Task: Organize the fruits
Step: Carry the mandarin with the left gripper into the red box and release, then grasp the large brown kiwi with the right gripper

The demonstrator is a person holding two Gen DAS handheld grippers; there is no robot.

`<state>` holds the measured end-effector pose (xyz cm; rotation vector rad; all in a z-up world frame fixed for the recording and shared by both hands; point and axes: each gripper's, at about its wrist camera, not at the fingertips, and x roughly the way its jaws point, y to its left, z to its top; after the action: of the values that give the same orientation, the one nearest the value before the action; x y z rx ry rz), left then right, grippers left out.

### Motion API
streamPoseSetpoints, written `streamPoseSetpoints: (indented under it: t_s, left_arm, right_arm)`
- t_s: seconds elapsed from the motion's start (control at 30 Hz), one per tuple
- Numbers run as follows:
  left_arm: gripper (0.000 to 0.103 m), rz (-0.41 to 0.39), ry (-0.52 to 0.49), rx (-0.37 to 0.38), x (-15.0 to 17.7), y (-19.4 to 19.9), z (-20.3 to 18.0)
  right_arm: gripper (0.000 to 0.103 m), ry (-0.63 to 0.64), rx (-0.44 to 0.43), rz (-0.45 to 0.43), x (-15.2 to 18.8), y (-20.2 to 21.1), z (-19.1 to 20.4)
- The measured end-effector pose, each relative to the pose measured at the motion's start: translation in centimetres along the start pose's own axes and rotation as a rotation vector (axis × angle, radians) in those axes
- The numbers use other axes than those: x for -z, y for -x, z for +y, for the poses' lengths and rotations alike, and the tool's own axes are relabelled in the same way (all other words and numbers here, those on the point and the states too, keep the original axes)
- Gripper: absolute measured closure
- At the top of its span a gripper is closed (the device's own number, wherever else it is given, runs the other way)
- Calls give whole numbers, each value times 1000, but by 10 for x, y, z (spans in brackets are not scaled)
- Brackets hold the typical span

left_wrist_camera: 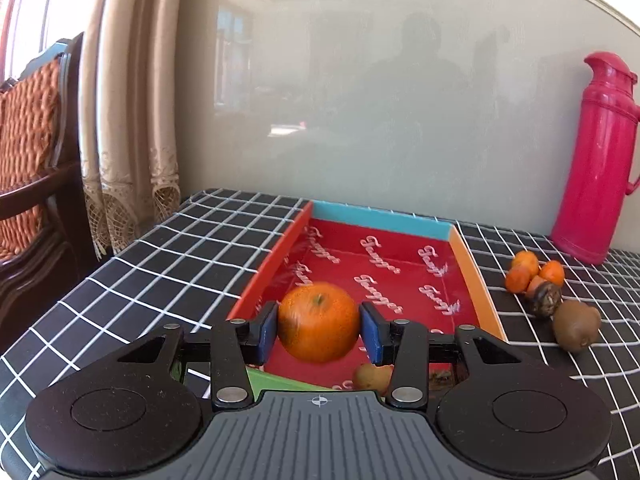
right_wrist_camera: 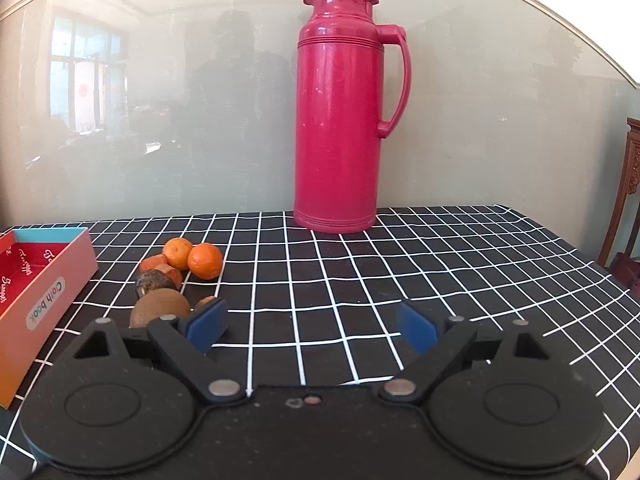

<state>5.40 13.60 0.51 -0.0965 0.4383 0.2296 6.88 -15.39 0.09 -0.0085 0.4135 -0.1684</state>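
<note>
An orange (left_wrist_camera: 318,322) is clamped between the blue pads of the left hand-held gripper (left_wrist_camera: 319,330), hanging over the near end of a red-lined box (left_wrist_camera: 384,256) that already holds a kiwi (left_wrist_camera: 372,376) by its front wall. At about three o'clock from the box, on the checked tabletop (right_wrist_camera: 360,280), lie two small oranges (right_wrist_camera: 192,258), carrot pieces (right_wrist_camera: 160,266), a dark shrivelled fruit (right_wrist_camera: 150,282) and another kiwi (right_wrist_camera: 160,310). The right hand-held gripper (right_wrist_camera: 312,326) has its jaws wide apart over bare cloth with nothing between them, the pile at its ten o'clock and a pink flask (right_wrist_camera: 340,120) standing at twelve.

The right claw (right_wrist_camera: 312,326) gapes empty beside the kiwi (right_wrist_camera: 160,310).
</note>
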Motion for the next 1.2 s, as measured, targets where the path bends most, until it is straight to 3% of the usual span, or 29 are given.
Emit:
streamPoseSetpoints:
  t_s: [0.17, 0.23, 0.33, 0.4, 0.7, 1.0, 1.2]
  left_arm:
    - [55, -21, -2, 2, 0, 6, -2]
    - [46, -33, -7, 9, -1, 10, -5]
    - [16, -79, -29, -6, -1, 18, -11]
    - [5, -112, -42, -10, -1, 24, -14]
    - [1, -112, -46, -15, -3, 26, -12]
    - [0, -110, -21, -24, 0, 28, 4]
    - [0, -95, -20, -50, 4, 25, 22]
  right_arm:
    - [11, 6, -1, -2, 1, 3, 1]
    - [11, 5, 0, -3, 1, 3, 0]
    - [11, 2, 1, -3, 1, 3, -4]
    - [11, 5, -2, -7, 1, 4, -5]
    - [11, 25, -38, -21, 0, 7, 5]
    - [11, 100, -85, -33, 2, 6, 36]
    - [11, 81, -128, -23, 2, 1, 55]
